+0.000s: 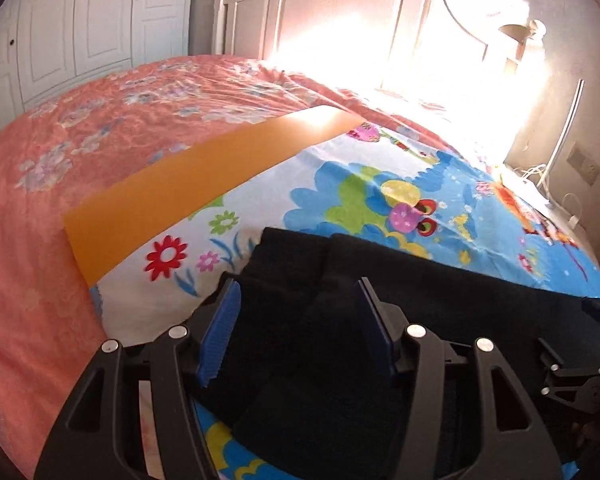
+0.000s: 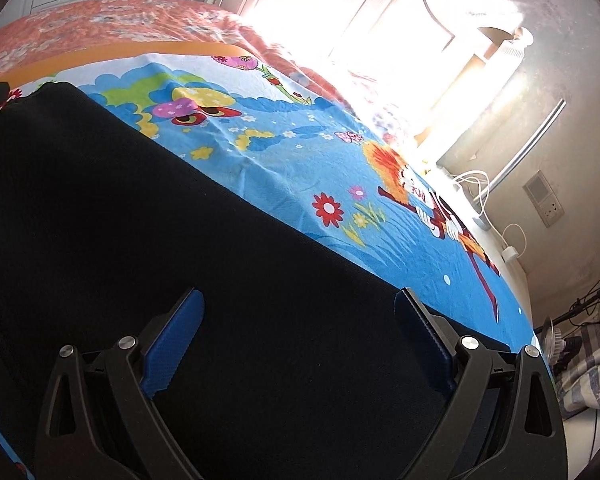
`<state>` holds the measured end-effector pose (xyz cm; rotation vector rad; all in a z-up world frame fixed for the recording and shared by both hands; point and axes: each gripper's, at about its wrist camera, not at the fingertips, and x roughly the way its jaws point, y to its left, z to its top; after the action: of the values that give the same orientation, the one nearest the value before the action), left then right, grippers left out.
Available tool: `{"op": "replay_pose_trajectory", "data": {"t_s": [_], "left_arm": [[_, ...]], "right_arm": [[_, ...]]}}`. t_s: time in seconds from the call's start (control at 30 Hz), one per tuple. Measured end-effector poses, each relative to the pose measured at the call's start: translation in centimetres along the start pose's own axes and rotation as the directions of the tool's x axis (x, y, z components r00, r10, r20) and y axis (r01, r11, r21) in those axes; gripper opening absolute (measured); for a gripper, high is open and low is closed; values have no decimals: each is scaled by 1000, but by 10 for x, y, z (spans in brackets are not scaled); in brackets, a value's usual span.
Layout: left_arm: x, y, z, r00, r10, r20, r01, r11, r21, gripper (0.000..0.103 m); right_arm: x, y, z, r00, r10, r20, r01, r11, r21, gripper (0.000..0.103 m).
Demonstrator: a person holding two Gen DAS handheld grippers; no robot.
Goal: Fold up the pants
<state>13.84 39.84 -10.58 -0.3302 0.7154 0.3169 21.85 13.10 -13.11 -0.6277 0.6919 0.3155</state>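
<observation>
The black pants (image 1: 440,308) lie flat on a cartoon-printed sheet (image 1: 340,184) spread over the bed. My left gripper (image 1: 296,284) hovers over their left end, where two leg ends lie side by side. Its blue pads (image 1: 220,324) stand apart and press on nothing, with dark cloth beneath them. In the right wrist view the pants (image 2: 140,200) fill the lower left. My right gripper (image 2: 298,294) is open wide just above them, near their right edge by the blue sheet (image 2: 300,152). No cloth is pinched in either gripper.
An orange strip (image 1: 188,176) lies along the sheet's far edge on the pink floral bedspread (image 1: 80,128). The white headboard (image 1: 340,12) and wardrobe doors (image 1: 80,20) stand behind. Strong sunlight washes out the far right. White cables (image 2: 476,184) and a wall socket (image 2: 548,208) are beside the bed.
</observation>
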Motion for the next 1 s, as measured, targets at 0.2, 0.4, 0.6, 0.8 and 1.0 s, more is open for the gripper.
{"op": "replay_pose_trajectory", "data": {"t_s": [0.2, 0.4, 0.6, 0.8, 1.0], "left_arm": [[78, -7, 16, 979, 145, -144, -115, 974, 197, 69], [23, 36, 8, 995, 100, -24, -101, 993, -63, 72], [-38, 101, -40, 998, -1, 57, 21, 933, -359, 48], [-19, 71, -65, 999, -10, -33, 3, 982, -189, 62], [-44, 70, -72, 996, 73, 55, -61, 978, -198, 59]], "right_arm": [[3, -5, -2, 999, 40, -8, -39, 999, 30, 92], [5, -9, -3, 997, 73, -16, -72, 996, 57, 92], [0, -2, -3, 1000, 27, 0, -27, 999, 26, 92], [-4, 4, -4, 1000, -22, 17, 22, 1000, -9, 92], [-3, 3, -3, 1000, -19, 17, 19, 1000, -7, 92]]}}
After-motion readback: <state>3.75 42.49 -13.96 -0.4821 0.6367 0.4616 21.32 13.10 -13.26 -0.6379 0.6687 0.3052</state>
